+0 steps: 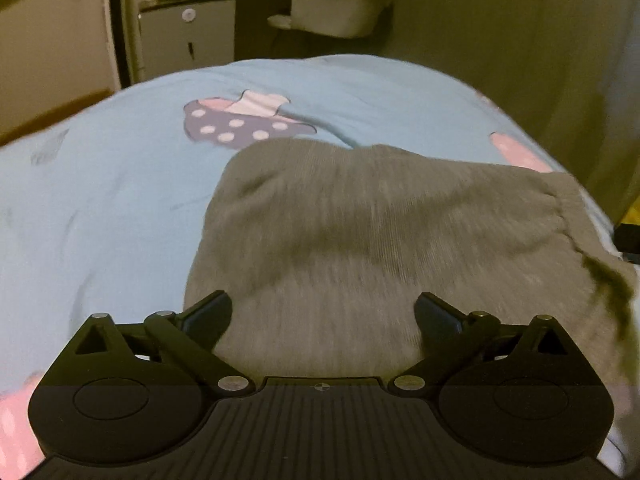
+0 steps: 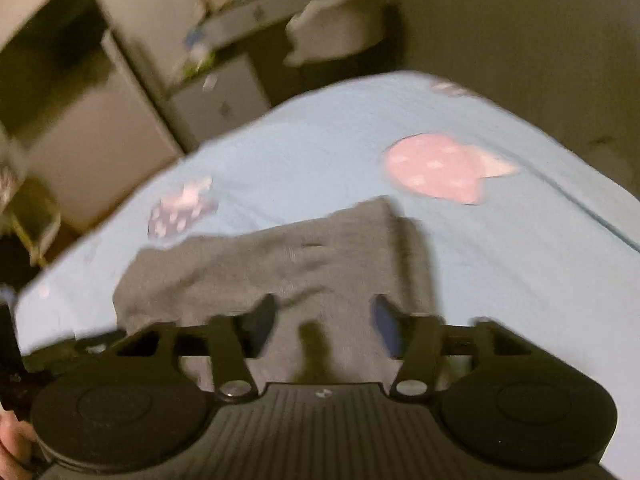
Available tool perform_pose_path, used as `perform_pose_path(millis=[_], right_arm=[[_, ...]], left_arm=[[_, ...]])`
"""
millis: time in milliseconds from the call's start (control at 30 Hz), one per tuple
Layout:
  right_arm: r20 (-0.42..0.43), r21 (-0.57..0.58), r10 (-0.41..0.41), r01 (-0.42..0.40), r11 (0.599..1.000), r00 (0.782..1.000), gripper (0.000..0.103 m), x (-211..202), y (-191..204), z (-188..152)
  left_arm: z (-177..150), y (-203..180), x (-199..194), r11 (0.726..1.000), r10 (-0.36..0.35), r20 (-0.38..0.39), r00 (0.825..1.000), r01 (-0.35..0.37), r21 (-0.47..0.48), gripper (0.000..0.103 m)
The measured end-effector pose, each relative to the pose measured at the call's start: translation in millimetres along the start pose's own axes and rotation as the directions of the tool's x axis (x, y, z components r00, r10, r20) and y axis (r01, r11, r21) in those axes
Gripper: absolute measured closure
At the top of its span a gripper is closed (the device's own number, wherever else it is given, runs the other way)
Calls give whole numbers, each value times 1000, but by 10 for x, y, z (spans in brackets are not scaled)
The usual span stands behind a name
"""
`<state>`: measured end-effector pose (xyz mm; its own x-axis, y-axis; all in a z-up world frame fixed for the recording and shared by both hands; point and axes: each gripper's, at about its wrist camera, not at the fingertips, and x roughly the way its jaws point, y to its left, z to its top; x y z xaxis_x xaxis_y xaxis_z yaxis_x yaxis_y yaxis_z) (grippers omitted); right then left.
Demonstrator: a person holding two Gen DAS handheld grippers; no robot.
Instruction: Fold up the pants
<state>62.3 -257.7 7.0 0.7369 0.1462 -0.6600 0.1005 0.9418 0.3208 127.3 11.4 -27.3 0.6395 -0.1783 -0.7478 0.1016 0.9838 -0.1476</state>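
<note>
Grey pants (image 1: 380, 232) lie folded in a thick stack on a light blue bed sheet (image 1: 120, 200). Their elastic waistband sits at the right edge in the left wrist view. My left gripper (image 1: 322, 308) hovers over the near end of the stack, jaws wide apart, nothing between the pads. The right wrist view is blurred: the same grey pants (image 2: 280, 264) lie below my right gripper (image 2: 324, 312), whose jaws stand apart above the cloth without pinching it.
The blue sheet (image 2: 520, 280) carries pink and purple dotted patches (image 1: 244, 124). Beyond the bed's far edge stand a grey cabinet (image 1: 188, 36) and a white plush chair (image 1: 340, 4). A hand (image 2: 12, 444) shows at the lower left of the right wrist view.
</note>
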Motion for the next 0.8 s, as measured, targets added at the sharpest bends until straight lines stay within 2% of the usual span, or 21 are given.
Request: perform_pose_path(millis=[33, 100, 200, 300, 433, 467, 500, 567, 633, 667, 800], right_arm=[[1, 18, -26, 26, 999, 1000, 27, -63, -94, -72], [-44, 83, -19, 23, 996, 999, 27, -81, -290, -214], [-92, 257, 90, -63, 964, 992, 28, -40, -550, -373], [-68, 426, 197, -150, 892, 978, 28, 98, -678, -478], [-14, 592, 236, -182, 785, 972, 19, 345, -725, -564], [-14, 607, 228, -172, 775, 974, 20, 381, -694, -567], [-19, 602, 206, -154, 784, 978, 23, 406, -665, -562], [-35, 525, 137, -98, 845, 990, 39, 366, -523, -502], [3, 427, 105, -96, 899, 994, 49, 201, -408, -460], [36, 405, 114, -119, 906, 993, 52, 103, -365, -458], [86, 444, 178, -198, 874, 980, 56, -158, -381, -499]], left_arm=[[-74, 20, -70, 1000, -11, 12, 1000, 11, 1, 1], [-210, 1, -195, 1000, -5, 24, 1000, 5, 19, 1], [-367, -71, -320, 1000, 11, 39, 999, -12, 29, 1], [-409, -110, -389, 1000, 19, 49, 999, -19, 3, 1], [-381, -92, -396, 999, 20, 37, 999, -19, -47, 1], [-385, -89, -411, 999, 21, 35, 999, -20, -51, 1], [-387, -91, -411, 998, 23, 33, 999, -21, -51, 1], [-377, -92, -424, 999, 20, 31, 999, -19, -46, 1], [-344, -59, -449, 999, 9, 37, 999, -7, -48, 1], [-322, -31, -455, 998, 2, 41, 999, 0, -57, 1], [-230, 186, -494, 989, -24, 40, 999, 30, -143, 1]])
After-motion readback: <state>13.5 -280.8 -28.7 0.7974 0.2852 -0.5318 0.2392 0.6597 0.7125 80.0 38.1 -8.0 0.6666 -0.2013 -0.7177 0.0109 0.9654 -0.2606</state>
